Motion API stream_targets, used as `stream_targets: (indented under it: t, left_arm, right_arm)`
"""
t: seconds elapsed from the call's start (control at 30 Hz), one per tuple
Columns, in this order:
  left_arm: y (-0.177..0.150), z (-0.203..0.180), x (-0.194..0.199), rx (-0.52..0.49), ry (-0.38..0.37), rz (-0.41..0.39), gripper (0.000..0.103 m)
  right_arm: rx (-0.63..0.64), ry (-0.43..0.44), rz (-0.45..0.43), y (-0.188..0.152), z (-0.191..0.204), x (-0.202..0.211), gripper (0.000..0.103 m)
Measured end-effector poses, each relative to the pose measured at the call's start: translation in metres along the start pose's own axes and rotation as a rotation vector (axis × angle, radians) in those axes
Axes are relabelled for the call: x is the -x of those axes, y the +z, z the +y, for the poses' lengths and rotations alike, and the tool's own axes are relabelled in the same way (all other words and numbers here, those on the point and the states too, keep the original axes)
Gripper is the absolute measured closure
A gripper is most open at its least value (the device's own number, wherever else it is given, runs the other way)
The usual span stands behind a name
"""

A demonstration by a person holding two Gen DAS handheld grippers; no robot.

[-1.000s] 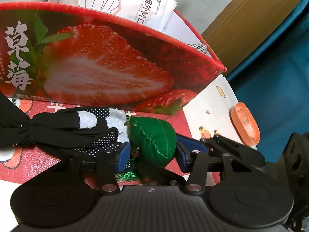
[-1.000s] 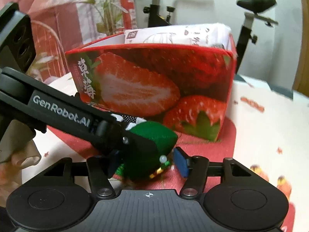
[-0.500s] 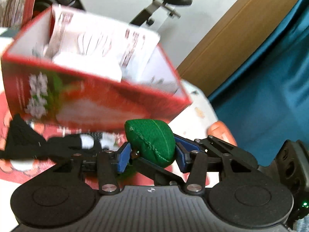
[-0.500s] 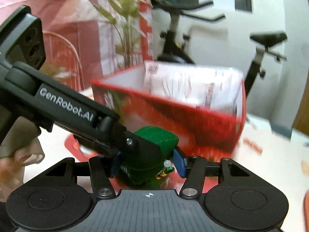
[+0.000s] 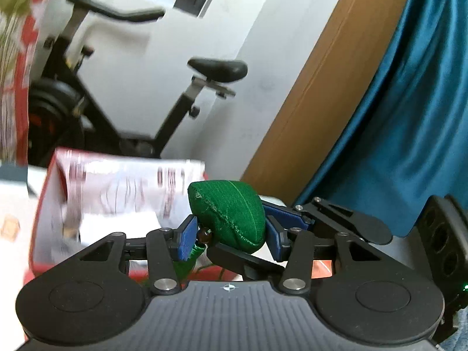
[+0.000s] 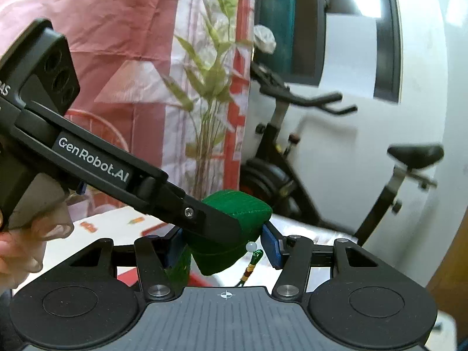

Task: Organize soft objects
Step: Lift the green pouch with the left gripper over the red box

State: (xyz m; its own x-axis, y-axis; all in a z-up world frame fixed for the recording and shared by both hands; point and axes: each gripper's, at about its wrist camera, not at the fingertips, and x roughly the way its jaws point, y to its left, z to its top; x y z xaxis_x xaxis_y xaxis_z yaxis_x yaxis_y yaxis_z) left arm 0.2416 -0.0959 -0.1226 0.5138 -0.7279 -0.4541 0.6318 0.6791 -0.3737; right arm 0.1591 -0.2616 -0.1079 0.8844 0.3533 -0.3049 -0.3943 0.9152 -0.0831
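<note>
Bike behind; green pouch (image 5: 228, 213) upright, tassel down.

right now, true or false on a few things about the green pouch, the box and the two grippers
1. Both grippers grip the same green pouch. True: the left gripper and the right gripper each pinch it.
2. The pouch lies on the table. False: it is held up in the air, in front of the red box.
3. The red box is empty. False: a white printed packet sits inside.
4. An exercise bike stands in the background. True.
5. The curtain is yellow. False: it is blue.
</note>
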Motion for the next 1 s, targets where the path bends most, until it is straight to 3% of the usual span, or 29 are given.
stream_targets:
  t: [0.23, 0.47, 1.0]
  left_arm:
    - [0.029, 0.008, -0.023, -0.046, 0.002, -0.058, 0.051]
    - [0.042, 0.026, -0.052, -0.034, 0.015, -0.055, 0.051]
    - [0.02, 0.055, -0.16, -0.037, 0.05, 0.108, 0.051]
  right_arm:
    - [0.065, -0.033, -0.02, 0.029, -0.021, -0.031, 0.052]
    - [0.077, -0.031, -0.011, 0.029, -0.036, -0.068, 0.052]
    - [-0.089, -0.056, 0.157, -0.046, -0.092, -0.13, 0.051]
